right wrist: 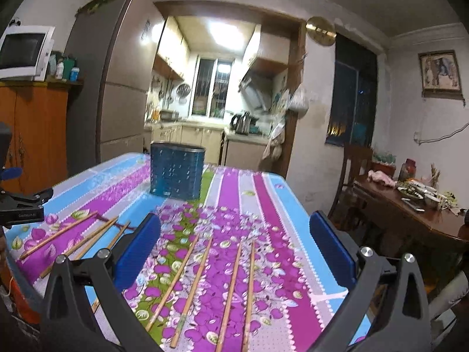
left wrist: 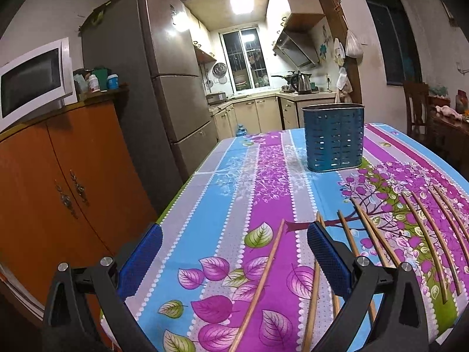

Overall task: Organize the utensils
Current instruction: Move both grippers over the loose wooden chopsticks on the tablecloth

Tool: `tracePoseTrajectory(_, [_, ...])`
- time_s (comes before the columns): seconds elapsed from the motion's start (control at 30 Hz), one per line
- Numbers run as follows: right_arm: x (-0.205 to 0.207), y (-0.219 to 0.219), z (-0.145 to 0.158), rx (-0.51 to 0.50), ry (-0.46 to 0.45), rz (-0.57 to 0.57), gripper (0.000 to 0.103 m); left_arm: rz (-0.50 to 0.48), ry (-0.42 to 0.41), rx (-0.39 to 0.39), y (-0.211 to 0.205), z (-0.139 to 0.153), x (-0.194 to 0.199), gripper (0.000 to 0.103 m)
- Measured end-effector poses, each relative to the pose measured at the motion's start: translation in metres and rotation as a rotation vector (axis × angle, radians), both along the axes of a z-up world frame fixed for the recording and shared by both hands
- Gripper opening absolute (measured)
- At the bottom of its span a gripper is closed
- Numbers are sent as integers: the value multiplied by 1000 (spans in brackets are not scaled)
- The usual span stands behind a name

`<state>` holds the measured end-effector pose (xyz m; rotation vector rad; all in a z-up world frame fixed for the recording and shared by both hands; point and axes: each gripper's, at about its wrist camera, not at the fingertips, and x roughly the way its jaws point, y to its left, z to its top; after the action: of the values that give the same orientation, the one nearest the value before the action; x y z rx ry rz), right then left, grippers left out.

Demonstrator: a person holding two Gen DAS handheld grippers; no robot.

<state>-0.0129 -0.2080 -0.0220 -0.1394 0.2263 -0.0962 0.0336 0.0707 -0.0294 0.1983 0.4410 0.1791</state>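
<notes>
Both grippers are hovering low over the surface [right wrist: 281, 205] with nothing in hand: the left gripper [left wrist: 234, 234] is holding its jaws wide apart above the nearest chopstick [left wrist: 261, 287], and the right gripper [right wrist: 234, 228] is likewise standing fully open over four chopsticks [right wrist: 228, 287] that are lying roughly parallel, pointing away from it. More sticks are fanning out between the two groups, some of them [left wrist: 422, 234] showing to the right in the left wrist view. The blue holder [left wrist: 334, 138] is standing upright farther back on the surface, well apart from all the sticks, and I cannot tell whether anything is in it. The step in hand looks like a first pick, and doing it well probably means coming down on one stick near its middle, jaws square across its length, so it is not pivoting when lifted; then tipping it upright and dropping it through the holder's open top. The chopsticks are thin, smooth, pale wood or bamboo, round enough to roll, and they are lying flat on a glossy printed cloth of purple leaves and blue stripes, so the textured blue pads [right wrist: 137, 252] will likely need to close right at the cloth. The holder is an oval, perforated wall with a metal rim, and a hard knock could tip it.
</notes>
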Motion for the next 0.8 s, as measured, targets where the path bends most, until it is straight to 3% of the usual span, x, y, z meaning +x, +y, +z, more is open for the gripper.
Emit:
tracePoseTrajectory(0.2, [-5,-26,-3,78,-6,-47,98,24,31,54,3,-10,-5,99])
tracePoseTrajectory(0.43, [8,-47,-17,230,107,-17,98,42,55,79,4,-16,-3,99])
tracePoseTrajectory(0.8, [4,-23,-18,121,104,-17,98,43,76,84,4,-22,0,99])
